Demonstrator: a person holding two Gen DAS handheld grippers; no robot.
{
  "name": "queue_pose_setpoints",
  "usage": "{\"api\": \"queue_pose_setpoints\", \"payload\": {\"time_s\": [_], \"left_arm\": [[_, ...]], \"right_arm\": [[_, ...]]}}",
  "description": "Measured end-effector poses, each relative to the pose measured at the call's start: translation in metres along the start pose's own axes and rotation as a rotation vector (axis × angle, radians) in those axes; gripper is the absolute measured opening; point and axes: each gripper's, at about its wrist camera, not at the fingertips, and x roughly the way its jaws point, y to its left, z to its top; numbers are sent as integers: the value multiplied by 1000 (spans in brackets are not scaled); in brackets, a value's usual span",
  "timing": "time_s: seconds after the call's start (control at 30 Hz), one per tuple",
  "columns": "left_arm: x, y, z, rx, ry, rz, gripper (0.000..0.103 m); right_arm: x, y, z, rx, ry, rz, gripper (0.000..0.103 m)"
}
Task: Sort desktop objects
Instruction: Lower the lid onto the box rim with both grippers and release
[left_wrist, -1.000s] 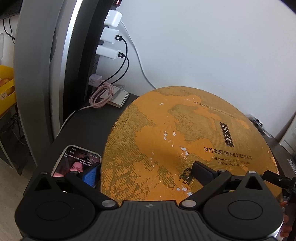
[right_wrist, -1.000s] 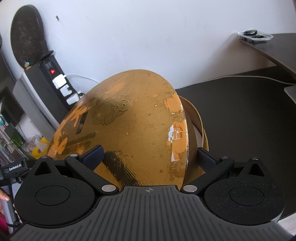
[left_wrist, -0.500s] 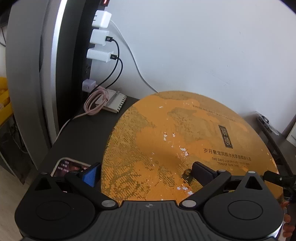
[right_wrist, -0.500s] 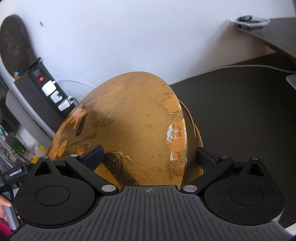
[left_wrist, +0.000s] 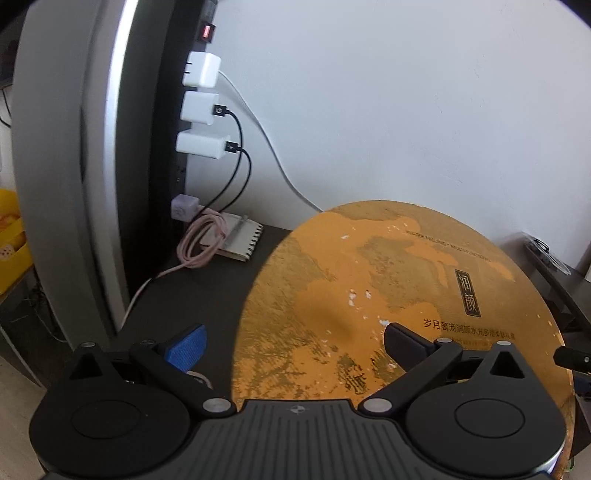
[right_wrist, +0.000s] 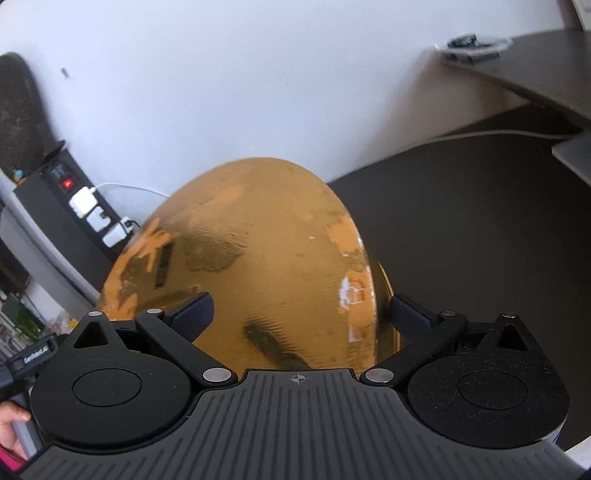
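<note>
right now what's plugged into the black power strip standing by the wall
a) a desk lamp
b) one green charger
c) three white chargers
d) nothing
c: three white chargers sit stacked along the upright black power strip, under its red switch, with cables running down.

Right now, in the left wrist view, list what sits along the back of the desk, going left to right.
Grey monitor edge → white chargers on the power strip → coiled pink cable → small notebook → round golden box lid.
</note>
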Motion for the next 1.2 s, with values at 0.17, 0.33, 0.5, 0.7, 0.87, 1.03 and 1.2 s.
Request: {"api": "queue_pose_setpoints", "payload": {"time_s": [0.17, 0.33, 0.5, 0.7, 0.87, 1.03, 1.2], "left_arm": [[-22, -3, -8, 91, 61, 69, 102], [-64, -18, -38, 220, 63, 120, 102], [-88, -22, -62, 243, 93, 133, 102], [-103, -22, -93, 275, 130, 104, 102], [-104, -18, -115, 300, 160, 70, 102], [-99, -12, -125, 276, 170, -1, 102], [-96, -20, -128, 341, 111, -44, 102]], "right_arm": [[-19, 16, -5, -57, -38, -47, 103], [-59, 42, -25, -153, -69, -159, 103], [-96, 69, -56, -231, -53, -195, 103], [-119, 85, -95, -275, -8, -210, 103], [-118, 91, -124, -349, 56, -219, 103], [-104, 93, -141, -397, 93, -236, 103], [-94, 98, -146, -441, 58, -221, 103]]}}
